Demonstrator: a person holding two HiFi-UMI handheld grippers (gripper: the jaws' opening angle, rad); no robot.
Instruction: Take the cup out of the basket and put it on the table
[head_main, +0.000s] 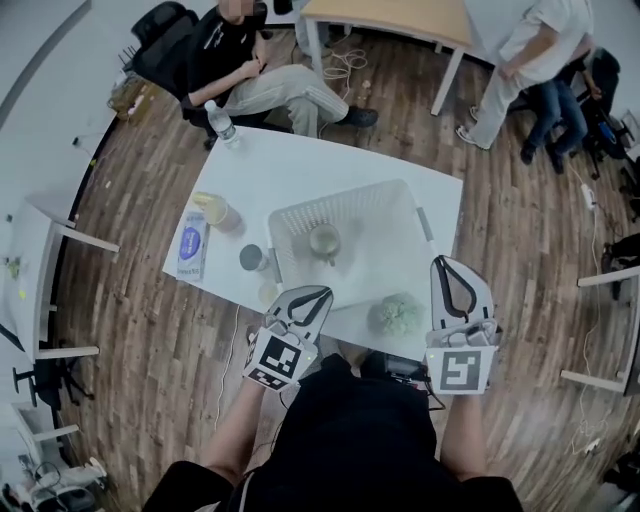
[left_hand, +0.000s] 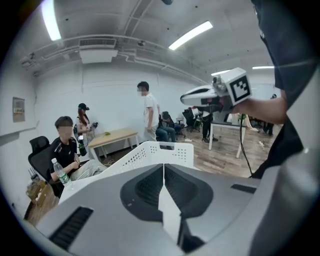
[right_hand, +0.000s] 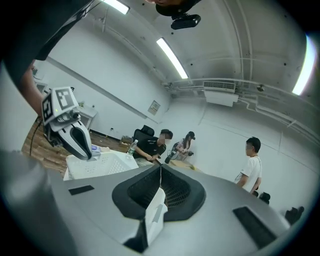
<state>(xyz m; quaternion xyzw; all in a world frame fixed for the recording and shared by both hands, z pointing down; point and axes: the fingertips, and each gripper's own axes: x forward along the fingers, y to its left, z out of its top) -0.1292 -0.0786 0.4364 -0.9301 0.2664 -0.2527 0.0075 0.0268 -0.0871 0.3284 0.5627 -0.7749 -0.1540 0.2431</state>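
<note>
The cup (head_main: 325, 240) sat mouth-up in the basket (head_main: 340, 196), twelve o'clock from your left hand-held gripper (head_main: 323, 293); it and your right hand-held gripper (head_main: 441, 263) were closed, empty.

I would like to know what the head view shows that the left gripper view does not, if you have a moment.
Only the head view: the cup inside the basket, and a green object on the table. Only the left gripper view: the ceiling lights, and the left gripper, its jaws shut together on nothing. Both: the white basket, the right gripper, the water bottle and the seated person.
</note>
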